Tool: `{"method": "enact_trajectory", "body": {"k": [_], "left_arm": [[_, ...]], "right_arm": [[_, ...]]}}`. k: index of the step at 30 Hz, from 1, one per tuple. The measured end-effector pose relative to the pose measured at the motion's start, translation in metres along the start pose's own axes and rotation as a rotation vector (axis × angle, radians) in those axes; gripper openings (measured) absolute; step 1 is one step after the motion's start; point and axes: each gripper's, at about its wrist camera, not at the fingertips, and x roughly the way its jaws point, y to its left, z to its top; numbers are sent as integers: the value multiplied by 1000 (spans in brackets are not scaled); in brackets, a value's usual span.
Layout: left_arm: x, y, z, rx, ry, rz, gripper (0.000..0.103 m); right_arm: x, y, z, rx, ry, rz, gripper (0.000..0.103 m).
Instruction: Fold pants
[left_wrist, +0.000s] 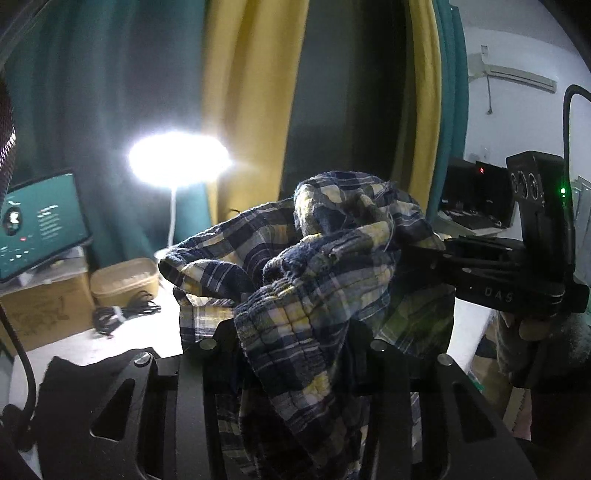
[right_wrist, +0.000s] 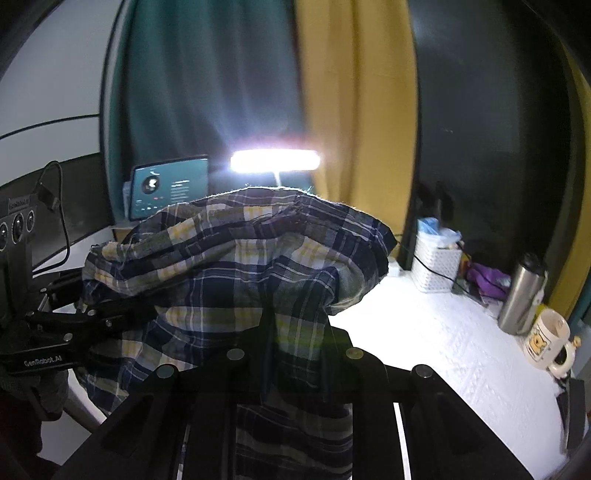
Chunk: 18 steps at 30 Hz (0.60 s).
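Your counter (right_wrist: 461, 343) is white and bare across its right half, with a steel bottle (right_wrist: 522, 295) and a mug (right_wrist: 546, 341) near its right edge and a white basket (right_wrist: 436, 264) toward the back. The plaid pants (right_wrist: 236, 280) are not lying on it — they hang bunched in the air between your two tools, above its left part. Your left hand-held gripper (left_wrist: 295, 343) is clamped on a thick gather of the cloth; your right hand-held gripper (right_wrist: 295, 347) is pinched nearly closed on another part. No neat fold shows yet, so I judge the task early: the pants must be spread flat, then folded.
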Motion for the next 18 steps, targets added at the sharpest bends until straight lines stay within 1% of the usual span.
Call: {"method": "enact_trajectory", "body": {"k": [7,12,18], "left_arm": [[-30,22,-6,-21,-20,51,39],[-45,36,-10,-20,-20,96,39],[-41,54,-19,-11,28,133,39]], "right_arm": [[5,36,11,-44,-11,53,20],[19,56,13,-57,6,93,20],[46,70,8,-53,58,133,20]]}}
